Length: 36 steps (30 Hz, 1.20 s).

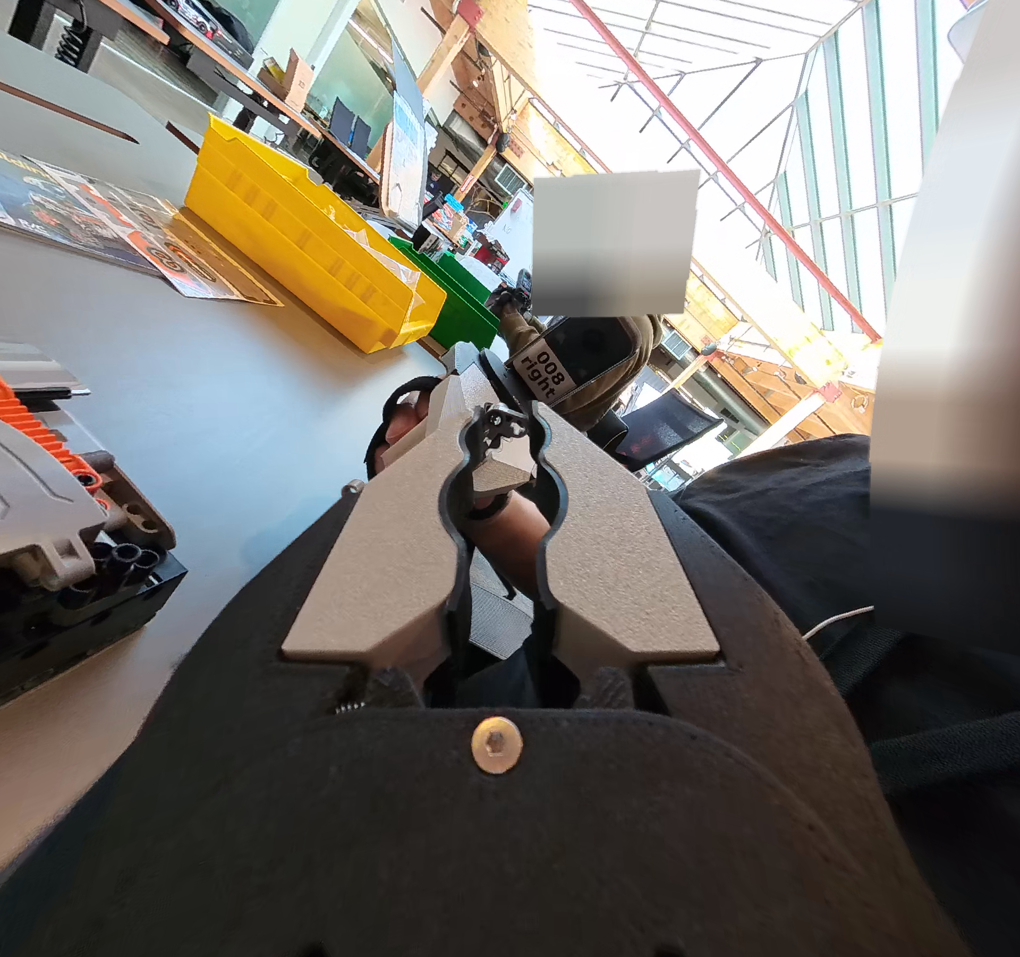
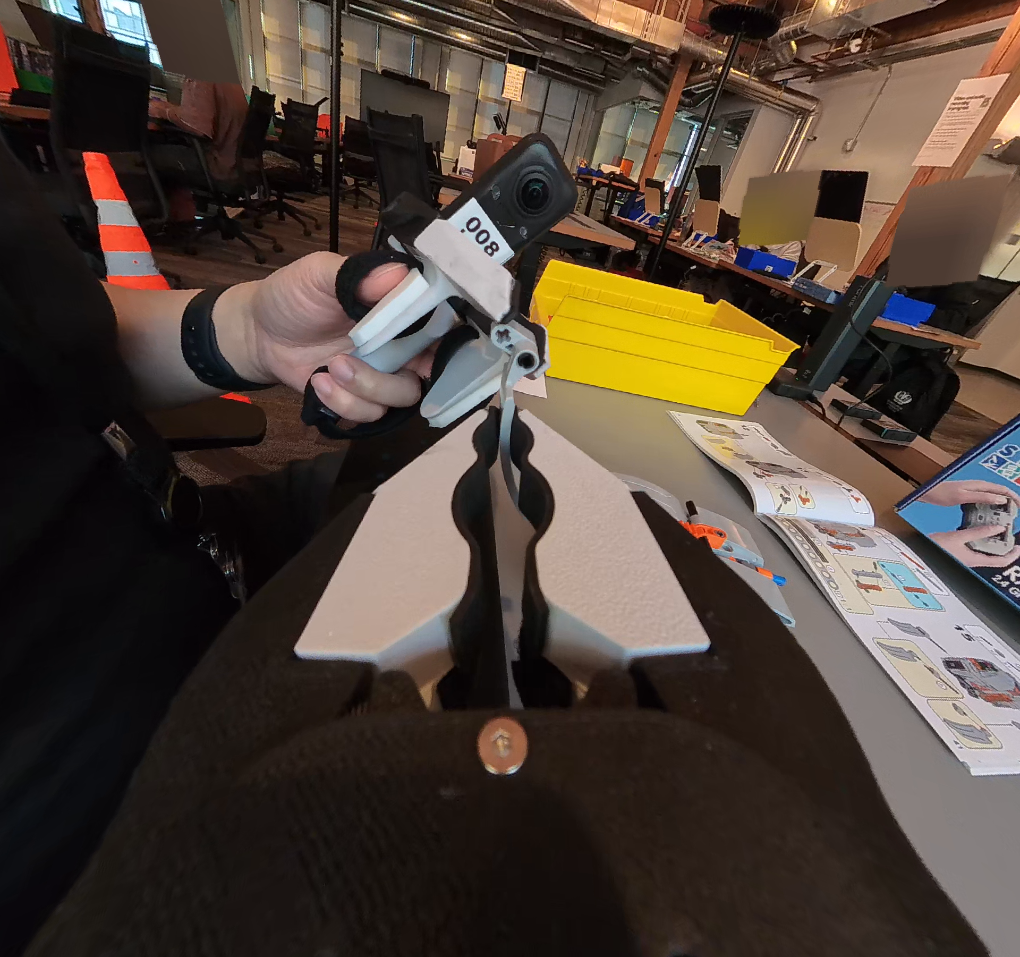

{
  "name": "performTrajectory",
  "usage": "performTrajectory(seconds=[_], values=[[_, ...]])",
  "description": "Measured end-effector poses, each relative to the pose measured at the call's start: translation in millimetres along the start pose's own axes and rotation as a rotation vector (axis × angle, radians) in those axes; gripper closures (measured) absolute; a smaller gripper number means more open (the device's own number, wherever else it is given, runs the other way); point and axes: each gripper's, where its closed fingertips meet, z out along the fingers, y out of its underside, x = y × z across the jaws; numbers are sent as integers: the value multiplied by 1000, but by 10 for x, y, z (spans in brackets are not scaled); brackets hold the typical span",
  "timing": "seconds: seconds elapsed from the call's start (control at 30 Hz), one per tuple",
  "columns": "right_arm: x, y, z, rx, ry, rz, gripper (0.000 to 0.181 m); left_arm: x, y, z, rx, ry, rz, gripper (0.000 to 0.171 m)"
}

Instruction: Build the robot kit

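Observation:
My left gripper (image 1: 499, 422) is raised off the table and shut on a small connector piece (image 1: 497, 428), grey with black. My right gripper (image 2: 503, 425) faces it tip to tip and is shut on a thin, curved light grey strip (image 2: 509, 467). The strip's upper end reaches the round hole of the connector (image 2: 519, 351), which the left gripper (image 2: 516, 356) holds in a person's hand (image 2: 309, 323). In the left wrist view the right gripper's camera (image 1: 579, 362) shows just beyond my fingertips.
A grey table (image 2: 635, 433) carries a yellow bin (image 2: 662, 345) (image 1: 309, 235), a green bin (image 1: 458, 295), an open instruction booklet (image 2: 861, 571), a blue box (image 2: 982, 516) and a partly built grey and orange model (image 1: 55, 489) (image 2: 734, 549). A traffic cone (image 2: 121, 229) stands on the floor to the left. Only a small space, under 4 cm, lies between the two pairs of fingers.

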Motion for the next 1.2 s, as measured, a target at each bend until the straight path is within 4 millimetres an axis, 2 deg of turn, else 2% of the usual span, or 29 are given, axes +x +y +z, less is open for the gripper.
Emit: performTrajectory(seconds=[0.13, 0.2, 0.33, 0.83, 0.9, 1.07, 1.2], values=[[4, -25, -17, 13, 3, 2, 181, 0, -27, -16, 3, 1, -7, 156], [8, -34, -27, 18, 8, -3, 181, -30, -59, -40, 5, -26, -6, 143], [4, -43, -35, 16, 24, -38, 181, -17, -132, -99, 6, -34, -30, 140], [12, -4, -12, -10, 45, -107, 181, -33, 12, -60, -67, -10, -68, 150], [6, 17, -2, -24, 47, -120, 180, 3, 38, -58, -83, 8, -55, 160], [-31, 87, 28, -69, 32, -126, 180, -35, 138, -35, -141, -38, 11, 160], [-61, 71, 16, -55, -9, -49, 180, -1, 164, -29, -160, -34, 57, 160]])
